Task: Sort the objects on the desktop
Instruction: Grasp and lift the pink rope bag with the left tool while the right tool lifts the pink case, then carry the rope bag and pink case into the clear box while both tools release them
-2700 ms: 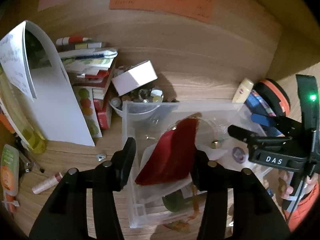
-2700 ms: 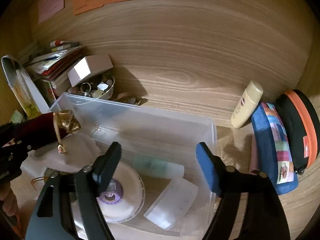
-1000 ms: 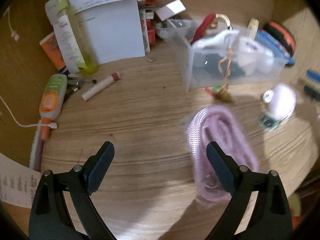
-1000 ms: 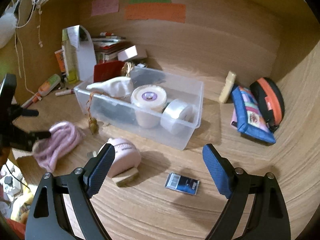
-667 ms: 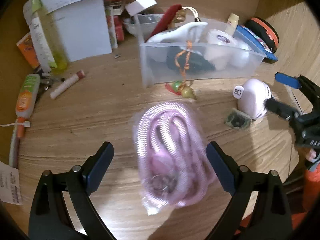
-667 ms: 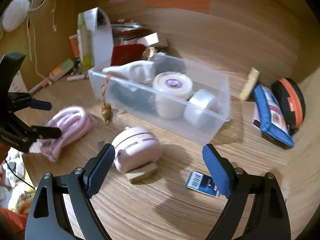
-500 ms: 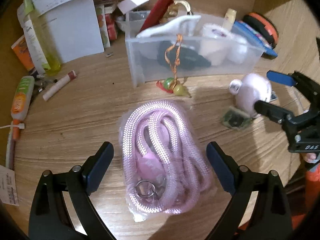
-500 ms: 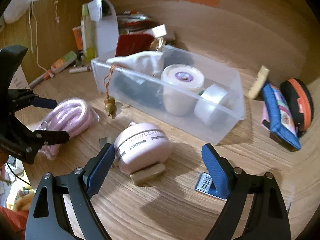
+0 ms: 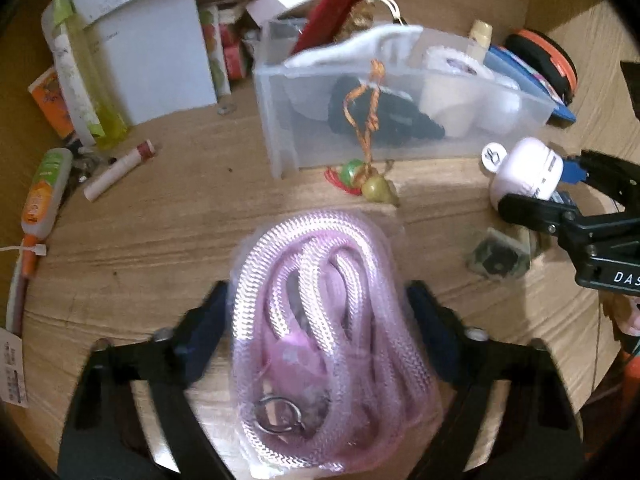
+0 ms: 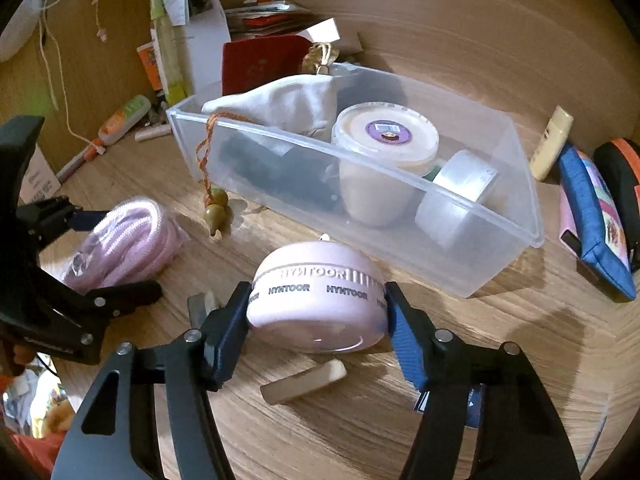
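Note:
A coiled pink rope in a clear bag (image 9: 324, 332) lies on the wooden desk between the fingers of my left gripper (image 9: 320, 320), which touch its two sides; it also shows in the right wrist view (image 10: 128, 240). My right gripper (image 10: 318, 312) has its blue pads against both sides of a round pink HYNTOOR device (image 10: 320, 300), seen from the left wrist too (image 9: 524, 172). A clear plastic bin (image 10: 480, 256) behind holds a white tub (image 10: 384, 152), a tape roll (image 10: 460, 192), a white pouch (image 10: 288, 108) and a red booklet (image 10: 260, 64).
A beaded charm on an orange cord (image 10: 216, 208) hangs over the bin's front. A beige stick (image 10: 304, 384) and a blue card (image 10: 472, 404) lie near the right gripper. Pencil cases (image 10: 592, 216) sit right. Tubes, a lip balm (image 9: 120, 168) and papers crowd the left.
Both grippers moved down and in. The left one closed around the pink rope; the right one closed around the pink device.

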Demonstrator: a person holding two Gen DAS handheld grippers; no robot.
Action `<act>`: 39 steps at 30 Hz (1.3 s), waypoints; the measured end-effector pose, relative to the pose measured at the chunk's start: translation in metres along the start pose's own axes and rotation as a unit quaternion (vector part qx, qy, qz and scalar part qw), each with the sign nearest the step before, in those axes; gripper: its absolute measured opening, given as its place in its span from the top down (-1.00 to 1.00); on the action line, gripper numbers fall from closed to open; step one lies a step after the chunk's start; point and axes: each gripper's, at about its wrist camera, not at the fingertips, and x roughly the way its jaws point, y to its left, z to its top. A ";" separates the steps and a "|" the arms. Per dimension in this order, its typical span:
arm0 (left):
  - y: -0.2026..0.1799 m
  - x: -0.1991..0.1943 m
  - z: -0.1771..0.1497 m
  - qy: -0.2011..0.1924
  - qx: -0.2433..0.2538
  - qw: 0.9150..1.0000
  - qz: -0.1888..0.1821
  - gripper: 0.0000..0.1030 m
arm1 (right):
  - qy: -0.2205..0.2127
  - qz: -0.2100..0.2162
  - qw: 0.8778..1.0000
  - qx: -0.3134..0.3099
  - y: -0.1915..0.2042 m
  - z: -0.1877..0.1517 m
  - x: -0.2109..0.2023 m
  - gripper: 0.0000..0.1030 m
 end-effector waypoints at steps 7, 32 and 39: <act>0.005 -0.009 -0.002 -0.019 -0.011 1.000 0.019 -0.27 | -0.025 0.005 1.000 0.018 -0.007 0.002 -0.014 -0.18; -0.006 -0.115 0.053 -0.187 -0.008 0.981 -0.046 -0.25 | -0.121 -0.022 0.991 0.055 -0.028 0.029 -0.084 -0.18; -0.005 -0.123 0.088 -0.214 -0.004 0.975 -0.064 -0.25 | -0.141 -0.040 0.986 0.077 -0.045 0.044 -0.094 -0.18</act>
